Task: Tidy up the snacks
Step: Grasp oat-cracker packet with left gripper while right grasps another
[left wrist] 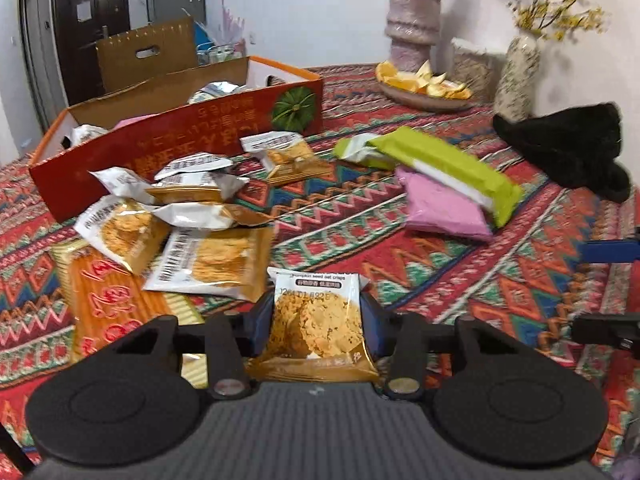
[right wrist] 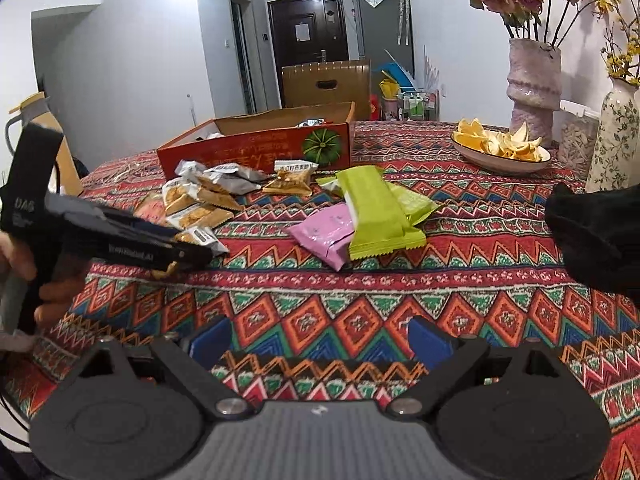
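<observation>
Crinkly film wraps the oat crisp packet (left wrist: 316,320), pinched between the fingers of the left gripper (left wrist: 316,322) at the lower centre of the left wrist view. It looks light and slippery, its crisps brittle, so a gentle hold across the flat middle seems wise. The right gripper (right wrist: 320,344) hangs spread apart and empty over the patterned tablecloth (right wrist: 360,292). Upper left, the red box (left wrist: 180,140) already holds a few silver and white packets; more lie heaped before it.

Both wrist cameras are looking low across the tabletop (left wrist: 400,248) toward the red box (left wrist: 176,140), sharing it; the left is sitting nearer.
</observation>
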